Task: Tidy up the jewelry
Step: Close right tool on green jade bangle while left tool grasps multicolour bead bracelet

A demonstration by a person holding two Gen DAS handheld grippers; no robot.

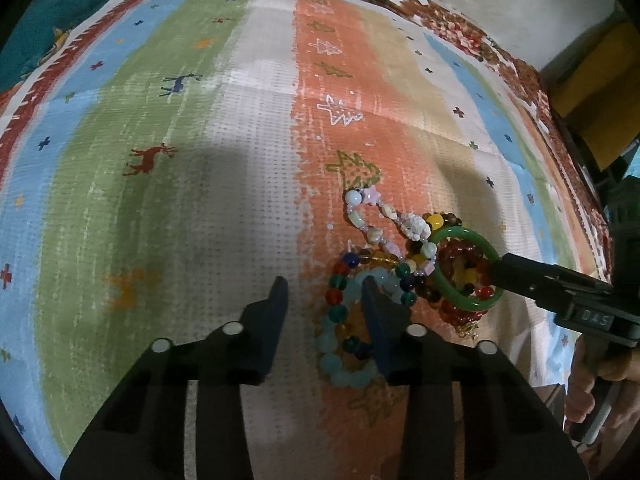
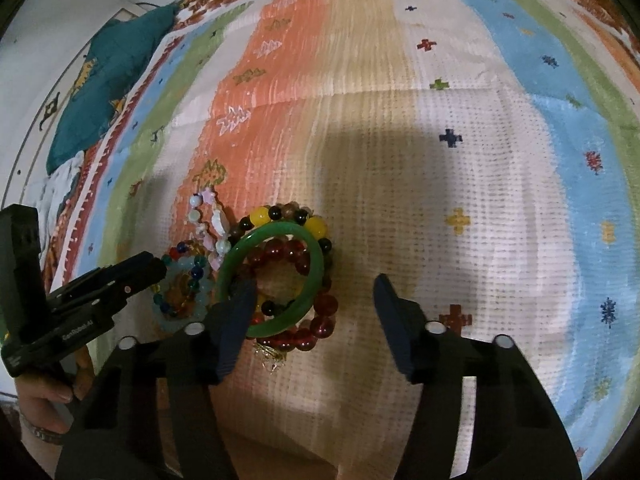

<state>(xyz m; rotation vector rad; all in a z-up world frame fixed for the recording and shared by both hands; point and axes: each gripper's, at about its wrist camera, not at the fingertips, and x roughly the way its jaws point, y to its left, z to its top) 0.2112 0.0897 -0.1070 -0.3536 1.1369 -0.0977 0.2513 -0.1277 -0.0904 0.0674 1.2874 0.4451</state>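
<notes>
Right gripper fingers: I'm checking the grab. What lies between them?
In the right wrist view: part of the green bangle, red beads under it, then bare mat.

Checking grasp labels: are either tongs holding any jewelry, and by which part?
Nothing held yet. Left tongs stand open at the pale blue bracelet; right tongs open at the green bangle.

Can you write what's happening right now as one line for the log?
left gripper: open beside pale blue bead bracelet | right gripper: open around green glass bangle | pile on striped mat

Home bedroom, likely: a striped patterned cloth (image 2: 460, 128) spread over floral bedding (image 1: 460, 36), teal cushion (image 2: 120, 80) against the wall.
</notes>
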